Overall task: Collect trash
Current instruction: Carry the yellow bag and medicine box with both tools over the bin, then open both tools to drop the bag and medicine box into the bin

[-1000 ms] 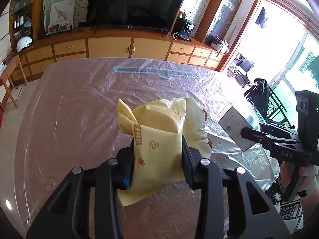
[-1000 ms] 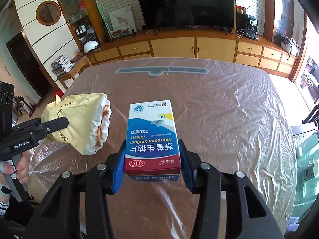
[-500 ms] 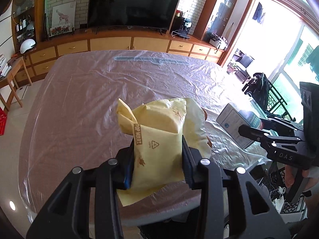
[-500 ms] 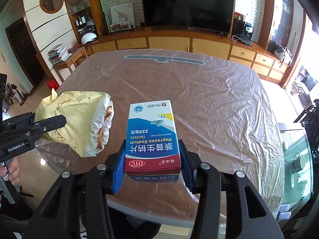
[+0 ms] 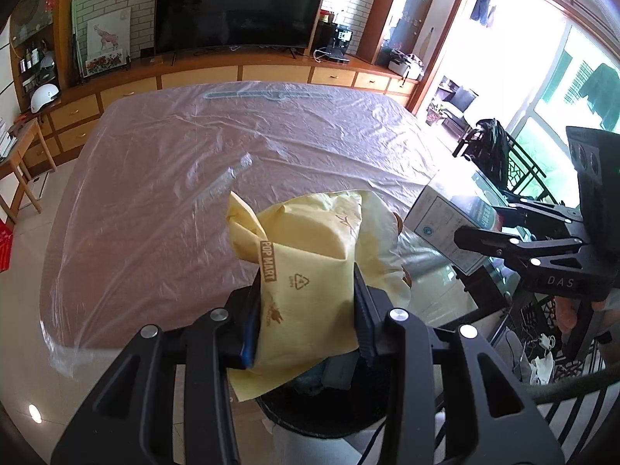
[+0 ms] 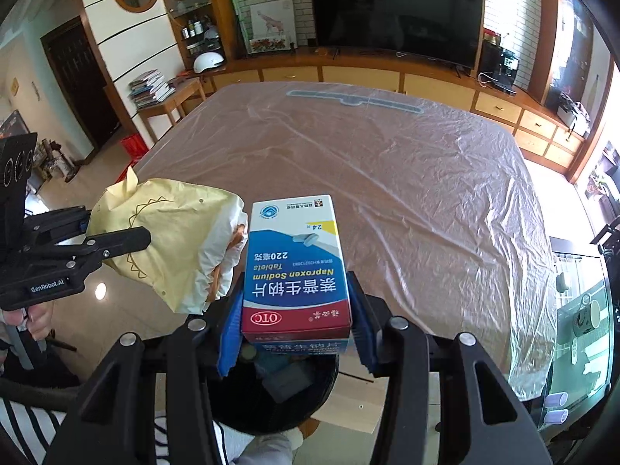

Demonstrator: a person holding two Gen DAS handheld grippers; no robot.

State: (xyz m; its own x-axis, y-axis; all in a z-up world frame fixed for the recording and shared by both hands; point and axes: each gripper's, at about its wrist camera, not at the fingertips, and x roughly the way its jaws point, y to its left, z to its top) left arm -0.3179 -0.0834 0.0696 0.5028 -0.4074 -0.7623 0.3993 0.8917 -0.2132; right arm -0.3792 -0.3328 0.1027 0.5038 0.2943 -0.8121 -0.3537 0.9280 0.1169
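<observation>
A black round bin (image 6: pixel 271 391), already holding scraps, sits low in both views beneath the two tools, beside a desk (image 5: pixel 162 178) draped in wrinkled clear plastic sheeting. The left tool (image 5: pixel 306 310) pinches a crumpled yellow paper bag (image 5: pixel 306 263) at frame centre. The right tool (image 6: pixel 296 325) clamps a glossy blue-and-red tablet box (image 6: pixel 296 267), almost touching the bag.

Two wrist views, downward, shared table (image 5: pixel 162 178)
</observation>
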